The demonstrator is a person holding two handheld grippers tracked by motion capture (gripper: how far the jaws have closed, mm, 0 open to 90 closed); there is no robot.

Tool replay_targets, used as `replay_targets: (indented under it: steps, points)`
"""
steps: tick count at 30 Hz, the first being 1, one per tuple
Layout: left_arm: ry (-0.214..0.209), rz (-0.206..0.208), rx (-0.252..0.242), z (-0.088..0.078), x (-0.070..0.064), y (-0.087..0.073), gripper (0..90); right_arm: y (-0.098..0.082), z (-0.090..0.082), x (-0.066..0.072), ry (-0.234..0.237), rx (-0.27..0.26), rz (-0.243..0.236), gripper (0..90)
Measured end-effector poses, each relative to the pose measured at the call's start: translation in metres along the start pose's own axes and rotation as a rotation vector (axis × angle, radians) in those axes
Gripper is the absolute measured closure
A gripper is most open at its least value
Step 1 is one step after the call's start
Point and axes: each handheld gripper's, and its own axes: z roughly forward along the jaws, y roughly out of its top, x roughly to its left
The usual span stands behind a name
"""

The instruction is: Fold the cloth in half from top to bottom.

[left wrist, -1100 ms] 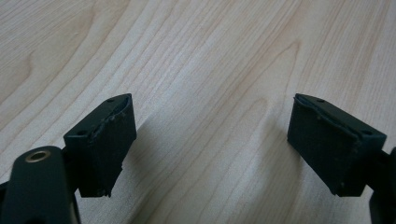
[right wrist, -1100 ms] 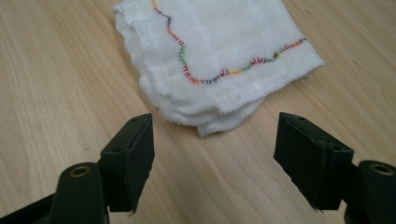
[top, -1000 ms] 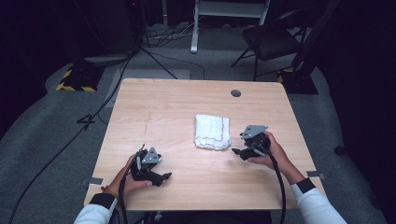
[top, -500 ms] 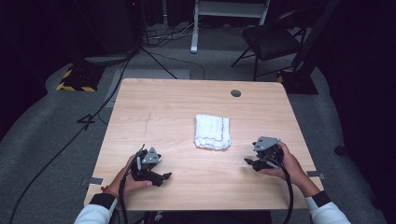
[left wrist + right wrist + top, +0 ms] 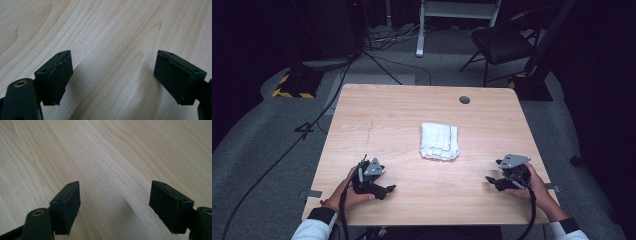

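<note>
A folded cloth (image 5: 440, 141) lies near the middle of the surface (image 5: 402, 115), with a small round hole (image 5: 464, 100) behind it toward the far edge. The left claw (image 5: 388, 189) sits at the near left, the right claw (image 5: 491, 180) at the near right, both well apart from the cloth. A chair (image 5: 502, 42) stands on the floor beyond the far right corner.

Folded white cloth (image 5: 440, 141) lies flat near the table's (image 5: 387, 120) middle.

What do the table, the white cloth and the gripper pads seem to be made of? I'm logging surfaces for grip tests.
Table: pale wood or wood-look laminate, smooth and matt; grain lines run across it in both gripper views.
Cloth: soft woven or terry fabric, folded; ridged, slightly fluffy surface.
Pads: black, matt, probably rubber or foam; edges look slightly frayed.
</note>
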Motion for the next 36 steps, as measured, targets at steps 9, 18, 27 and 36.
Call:
replay_targets:
  steps: [9, 18, 27, 36]
  points:
    - [0.0, 0.0, 0.0, 0.0, 0.0, 0.0, 16.0, -0.033, -0.011, -0.007, -0.014, -0.035, 0.105, 24.1]
    - [0.0, 0.0, 0.0, 0.0, 0.0, 0.0, 16.0, -0.065, -0.022, -0.015, 0.001, -0.111, 0.249, 22.4]
    - [0.0, 0.0, 0.0, 0.0, 0.0, 0.0, 15.9, -0.078, -0.029, -0.022, -0.04, -0.101, 0.319, 17.9]
    - [0.003, -0.005, -0.001, 0.0, -0.001, 0.0, 16.1, -0.079, -0.029, -0.022, -0.041, -0.101, 0.319, 17.7]
